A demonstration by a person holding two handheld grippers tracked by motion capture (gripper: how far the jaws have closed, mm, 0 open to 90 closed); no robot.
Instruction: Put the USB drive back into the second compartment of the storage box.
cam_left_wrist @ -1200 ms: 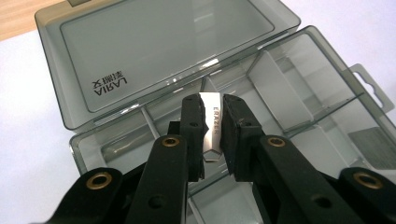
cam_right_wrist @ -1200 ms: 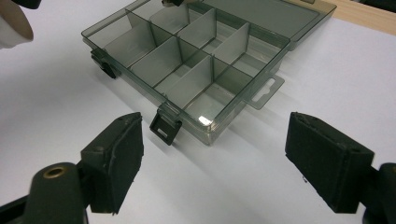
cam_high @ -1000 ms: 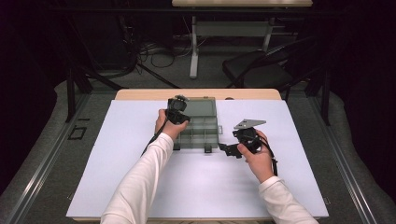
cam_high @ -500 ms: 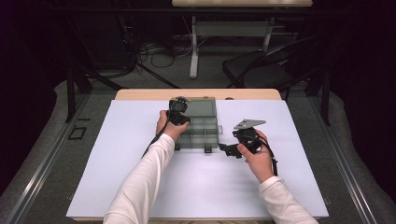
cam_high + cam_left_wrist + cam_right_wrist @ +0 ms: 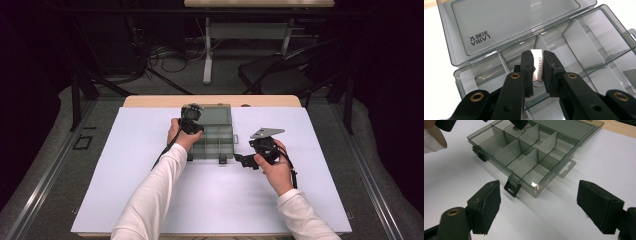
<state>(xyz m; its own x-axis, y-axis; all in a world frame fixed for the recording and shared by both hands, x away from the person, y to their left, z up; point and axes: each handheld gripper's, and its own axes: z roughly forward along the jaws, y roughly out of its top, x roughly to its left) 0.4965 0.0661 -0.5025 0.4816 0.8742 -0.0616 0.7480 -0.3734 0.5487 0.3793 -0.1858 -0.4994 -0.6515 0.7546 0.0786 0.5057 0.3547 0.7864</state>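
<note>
White eraser (image 5: 537, 71) pinched between left gripper (image 5: 538, 72) fingers above organizer box (image 5: 584, 47), right gripper (image 5: 549, 207) fingers wide apart, empty

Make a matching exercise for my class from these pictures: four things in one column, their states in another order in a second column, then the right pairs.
Things:
1. eraser
2. organiser box
3. left gripper
4. right gripper

States:
A. lid open, compartments bare
B. jaws wide apart, holding nothing
C. pinched between two black pads
D. shut, above the box

Pairs: 1-C, 2-A, 3-D, 4-B
</note>
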